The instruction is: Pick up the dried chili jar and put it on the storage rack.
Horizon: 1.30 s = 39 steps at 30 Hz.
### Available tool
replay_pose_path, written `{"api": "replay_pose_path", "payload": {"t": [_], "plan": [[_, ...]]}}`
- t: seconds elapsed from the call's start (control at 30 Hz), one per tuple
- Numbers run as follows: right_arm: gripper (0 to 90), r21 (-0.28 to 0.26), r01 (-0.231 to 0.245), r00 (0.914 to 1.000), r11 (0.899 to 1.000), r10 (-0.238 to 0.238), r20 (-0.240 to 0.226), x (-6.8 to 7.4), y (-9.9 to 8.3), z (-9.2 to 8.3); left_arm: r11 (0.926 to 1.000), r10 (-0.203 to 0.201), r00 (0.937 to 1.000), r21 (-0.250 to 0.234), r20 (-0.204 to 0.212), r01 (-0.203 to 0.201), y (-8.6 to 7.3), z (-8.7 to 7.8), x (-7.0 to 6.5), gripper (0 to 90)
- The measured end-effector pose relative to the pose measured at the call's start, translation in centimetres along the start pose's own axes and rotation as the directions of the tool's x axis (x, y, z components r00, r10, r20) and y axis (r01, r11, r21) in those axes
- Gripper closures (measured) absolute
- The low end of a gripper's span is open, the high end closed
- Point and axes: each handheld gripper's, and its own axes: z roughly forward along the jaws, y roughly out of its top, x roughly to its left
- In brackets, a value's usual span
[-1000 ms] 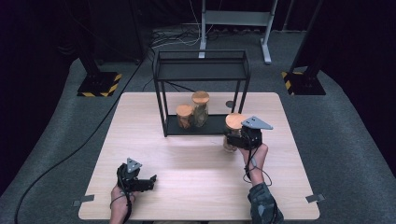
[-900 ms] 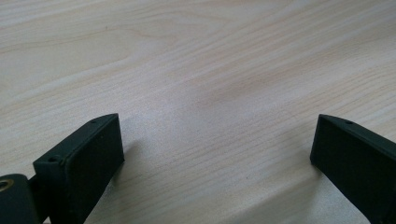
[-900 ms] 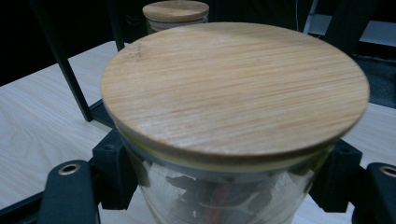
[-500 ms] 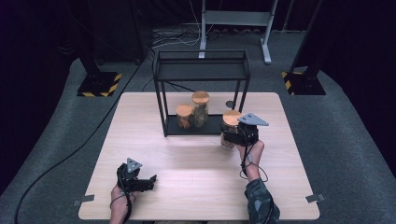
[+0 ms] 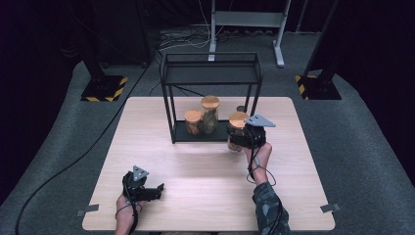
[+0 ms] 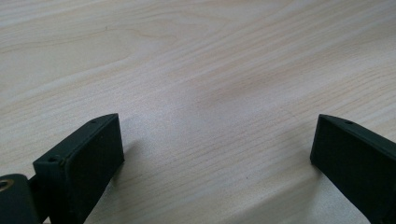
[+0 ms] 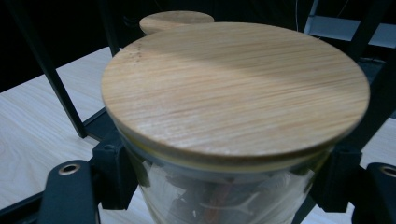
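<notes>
Glass jar with a wooden lid, pinched by the right gripper at the rack's right front corner. Likely heavy, slippery and breakable; best held around the body. Left gripper rests spread on the table.

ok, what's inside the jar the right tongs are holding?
Through the glass of the jar, dark bits with some reddish pieces show; what they are can't be told. The wooden lid covers the top.

Bright table amid dark surroundings; soft, slightly blurred close views.
</notes>
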Motion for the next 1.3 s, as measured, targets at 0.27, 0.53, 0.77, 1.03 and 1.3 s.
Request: {"api": "replay_pose_path", "payload": {"t": [0.27, 0.53, 0.77, 1.03, 1.3], "plan": [[23.9, 0.004, -0.001, 1.0000, 1.000, 0.001, 0.004, 0.1, 0.3, 0.6, 1.0000, 0.000, 1.0000, 0.000, 0.000, 0.000, 0.0, 0.0, 0.0, 2.1], [23.9, 0.006, -0.002, 1.0000, 1.000, 0.002, 0.009, 0.2, 0.5, 1.2, 1.0000, 0.000, 1.0000, 0.000, 0.000, 0.000, 0.0, 0.0, 0.0, 2.1], [23.9, 0.006, -0.003, 0.9999, 1.000, 0.003, 0.012, 0.4, 0.8, 1.9, 1.0000, 0.000, 1.0000, 0.000, 0.000, 0.000, 0.0, 0.0, 0.0, 2.1], [23.9, 0.013, -0.011, 0.9997, 1.000, 0.011, 0.020, 0.5, 0.9, 3.0, 1.0000, 0.001, 1.0000, 0.000, 0.000, -0.001, 0.0, 0.0, 0.0, 2.1], [23.9, 0.023, -0.025, 0.9993, 0.999, 0.024, 0.028, 0.4, 1.0, 4.3, 1.0000, 0.001, 1.0000, -0.001, 0.000, -0.001, 0.0, 0.0, 0.0, 2.2]]}}
